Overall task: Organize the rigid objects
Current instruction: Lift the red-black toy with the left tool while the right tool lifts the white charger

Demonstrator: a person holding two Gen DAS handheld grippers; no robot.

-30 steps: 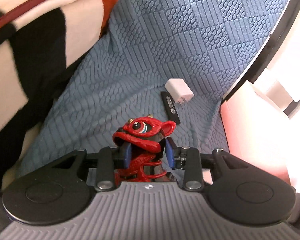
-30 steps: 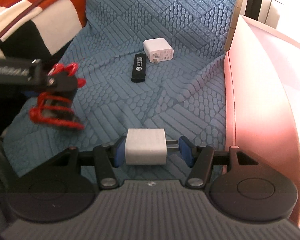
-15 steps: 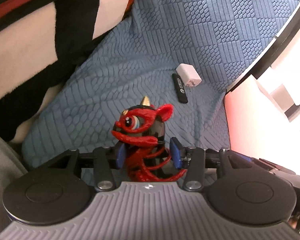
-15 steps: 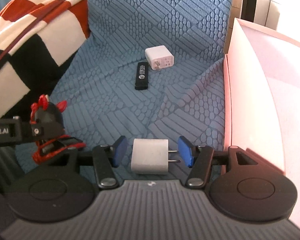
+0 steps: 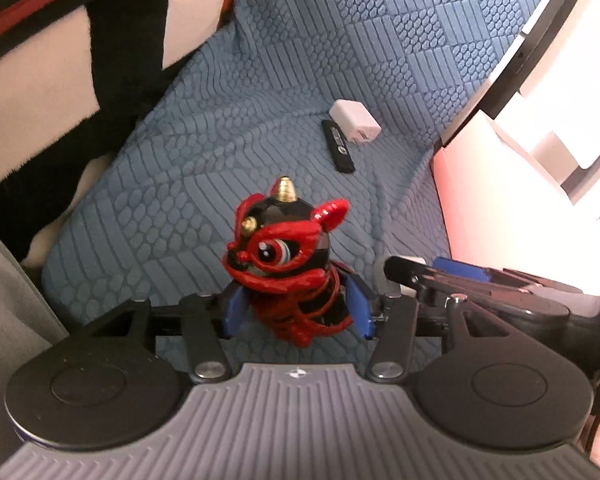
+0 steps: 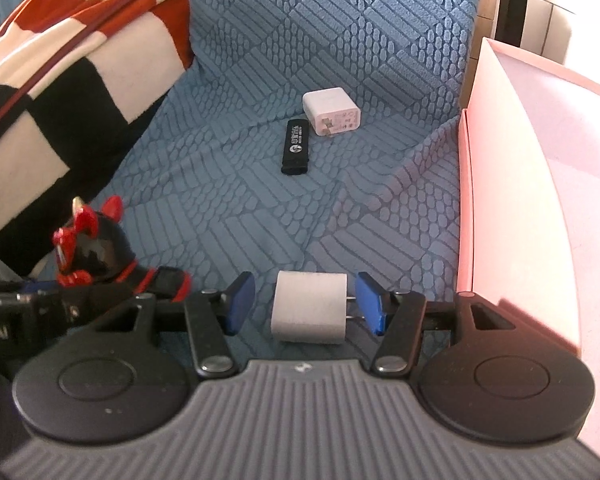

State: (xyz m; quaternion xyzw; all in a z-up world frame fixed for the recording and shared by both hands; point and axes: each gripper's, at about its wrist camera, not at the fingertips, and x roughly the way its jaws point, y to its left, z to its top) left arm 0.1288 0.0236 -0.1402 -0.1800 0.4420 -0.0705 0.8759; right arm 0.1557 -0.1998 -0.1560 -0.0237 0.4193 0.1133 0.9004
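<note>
Both grippers stand unclamped, left gripper (image 5: pixel 296 312) opening around the red lion figurine (image 5: pixel 288 256), right gripper (image 6: pixel 306 306) seemingly loose around a white charger (image 6: pixel 309 307); nothing appears sorted into the pink box (image 6: pixel 512 184) yet.

White charger (image 6: pixel 310 307) between parted right tongs (image 6: pixel 305 307)

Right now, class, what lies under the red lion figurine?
The red lion figurine stands on the blue quilted cover. The patch directly beneath its base is hidden by the figurine itself.
</note>
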